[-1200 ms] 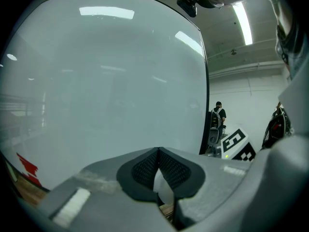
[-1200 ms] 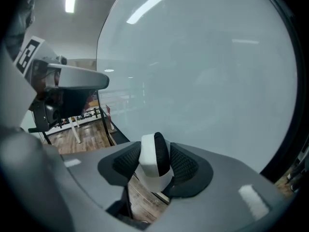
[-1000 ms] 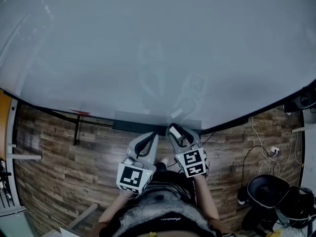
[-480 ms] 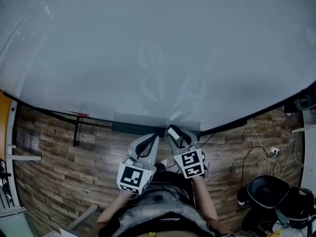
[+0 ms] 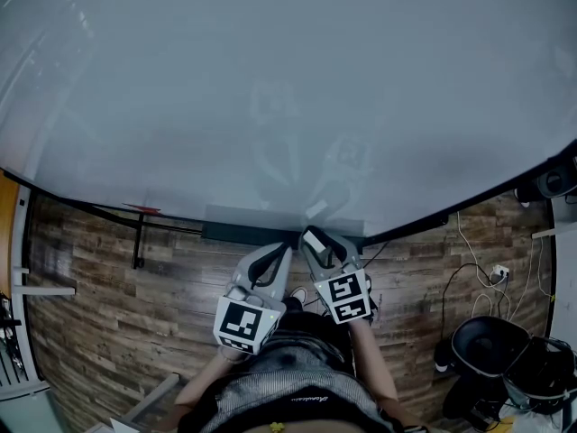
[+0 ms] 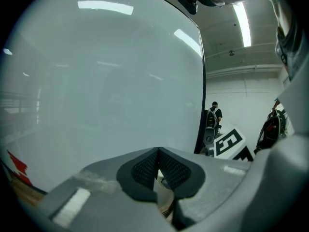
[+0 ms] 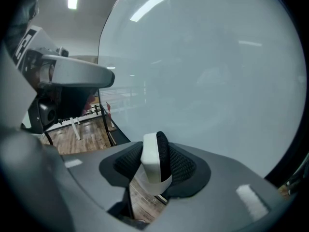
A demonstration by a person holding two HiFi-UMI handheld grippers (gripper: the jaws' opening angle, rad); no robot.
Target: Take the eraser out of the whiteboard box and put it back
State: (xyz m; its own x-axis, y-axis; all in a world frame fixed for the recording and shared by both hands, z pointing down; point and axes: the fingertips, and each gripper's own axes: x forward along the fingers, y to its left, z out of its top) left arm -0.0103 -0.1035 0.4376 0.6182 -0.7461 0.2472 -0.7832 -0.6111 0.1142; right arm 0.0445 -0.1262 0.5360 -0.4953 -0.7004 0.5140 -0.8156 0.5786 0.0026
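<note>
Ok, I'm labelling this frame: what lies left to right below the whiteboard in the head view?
Black stand leg → left gripper → right gripper with the eraser → white plug → round black object.

Ahead of the right claw (image 7: 154,154), the whiteboard (image 7: 207,57) is smooth and glossy (ceiling lights mirror in it). The claw's shell is matt grey plastic, its pads (image 7: 186,166) black and mesh-textured. The eraser (image 7: 149,161) between them has a smooth white back and a dark felt-like face. Beneath lies a wood-grain plank floor (image 5: 108,305).
</note>
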